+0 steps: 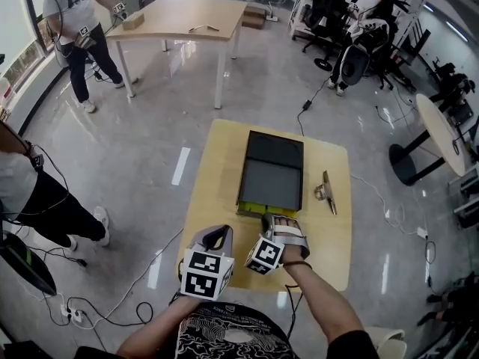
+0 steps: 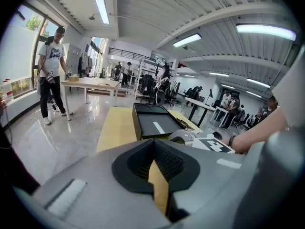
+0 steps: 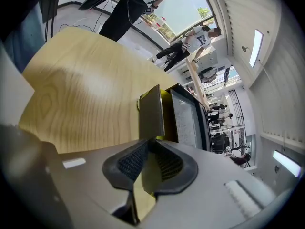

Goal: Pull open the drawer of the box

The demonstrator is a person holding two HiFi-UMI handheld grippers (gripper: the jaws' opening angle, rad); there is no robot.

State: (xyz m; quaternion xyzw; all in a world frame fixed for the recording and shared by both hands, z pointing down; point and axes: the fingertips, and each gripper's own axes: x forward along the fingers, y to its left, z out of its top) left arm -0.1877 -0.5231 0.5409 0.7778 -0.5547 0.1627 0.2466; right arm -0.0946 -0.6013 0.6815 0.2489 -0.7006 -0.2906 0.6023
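Note:
A flat black box [image 1: 271,172] lies lengthwise on a small yellow wooden table [image 1: 217,170]. Its drawer front [image 1: 254,210] stands slightly out at the near end, showing a yellow-green edge. My right gripper [image 1: 267,219] is at that near end, shut on the drawer front [image 3: 151,113], whose dark panel runs down into the closed tips [image 3: 149,140]. The box's lid [image 3: 188,118] lies beyond. My left gripper [image 1: 218,238] hovers over the table left of the drawer, shut and holding nothing [image 2: 153,141]. The box [image 2: 155,123] appears ahead of it in the left gripper view.
A metal tool [image 1: 328,191] lies on the table right of the box. A large wooden table [image 1: 179,17] and a standing person [image 1: 78,21] are at the back left. Another person [image 1: 30,193] stands at the left. Cables [image 1: 97,305] trail on the floor.

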